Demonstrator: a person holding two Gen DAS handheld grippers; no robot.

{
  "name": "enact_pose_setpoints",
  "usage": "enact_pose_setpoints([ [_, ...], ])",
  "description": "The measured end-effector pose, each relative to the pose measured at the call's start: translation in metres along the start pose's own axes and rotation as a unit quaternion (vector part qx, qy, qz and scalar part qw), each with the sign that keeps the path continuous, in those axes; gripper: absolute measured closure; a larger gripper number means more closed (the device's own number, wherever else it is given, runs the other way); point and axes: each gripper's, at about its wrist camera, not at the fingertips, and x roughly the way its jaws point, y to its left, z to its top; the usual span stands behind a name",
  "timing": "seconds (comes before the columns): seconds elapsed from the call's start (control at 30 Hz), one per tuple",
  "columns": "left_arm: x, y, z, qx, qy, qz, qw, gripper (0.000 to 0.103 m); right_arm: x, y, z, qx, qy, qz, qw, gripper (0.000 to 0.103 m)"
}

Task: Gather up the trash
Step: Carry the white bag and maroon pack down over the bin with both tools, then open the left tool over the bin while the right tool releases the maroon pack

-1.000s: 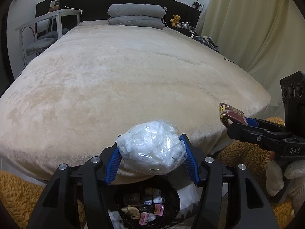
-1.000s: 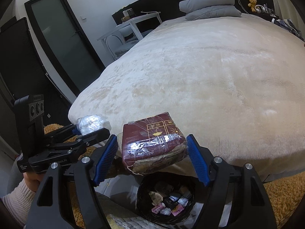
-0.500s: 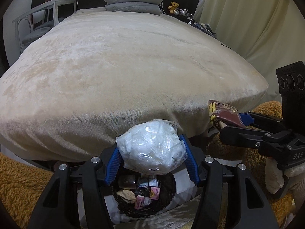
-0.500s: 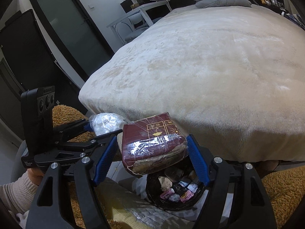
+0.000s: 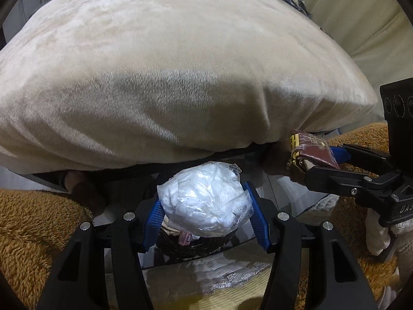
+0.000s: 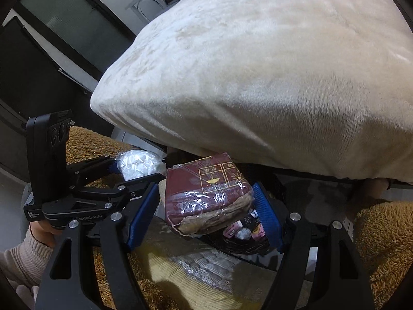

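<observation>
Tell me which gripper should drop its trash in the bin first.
Left, probably: its plastic wad hangs straight over the bin. The right gripper's maroon pack sits over the bin's near edge.

Home bedroom; blanketed bed (image 5: 180,64), shaggy rug (image 5: 33,222)

My white plastic bundle (image 5: 204,199) sits right over the black bin (image 5: 196,245), so I only catch a sliver of what's inside: a pink scrap, the rest too dark to name. On my right camera the dark red packet (image 6: 206,196) covers most of that bin (image 6: 240,245) too. The packet's printed labels are too small to read. The bed (image 5: 180,77) runs off the top edge of both views. The space under the bed is black shadow. My left sleeve (image 6: 20,258) is cut by the frame.
</observation>
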Motion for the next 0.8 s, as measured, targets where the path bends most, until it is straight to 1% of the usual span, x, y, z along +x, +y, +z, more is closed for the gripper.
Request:
enact_pose_setpoints([
  [0.17, 0.017, 0.003, -0.003, -0.008, 0.043, 0.002, 0.999, 0.045, 0.019, -0.009, -0.001, 0.023, 0.038, -0.008, 0.999, 0.03],
  [0.33, 0.031, 0.005, -0.006, -0.016, 0.071, 0.008, 0.9973, 0.045, 0.035, -0.011, -0.004, 0.028, 0.07, -0.005, 0.997, 0.03],
  [0.63, 0.049, 0.01, -0.007, -0.021, 0.113, 0.012, 0.9933, 0.045, 0.054, -0.019, -0.004, 0.046, 0.104, -0.011, 0.993, 0.03],
  [0.8, 0.054, 0.013, -0.008, -0.026, 0.123, 0.013, 0.992, 0.045, 0.06, -0.023, -0.005, 0.055, 0.116, -0.02, 0.992, 0.03],
])
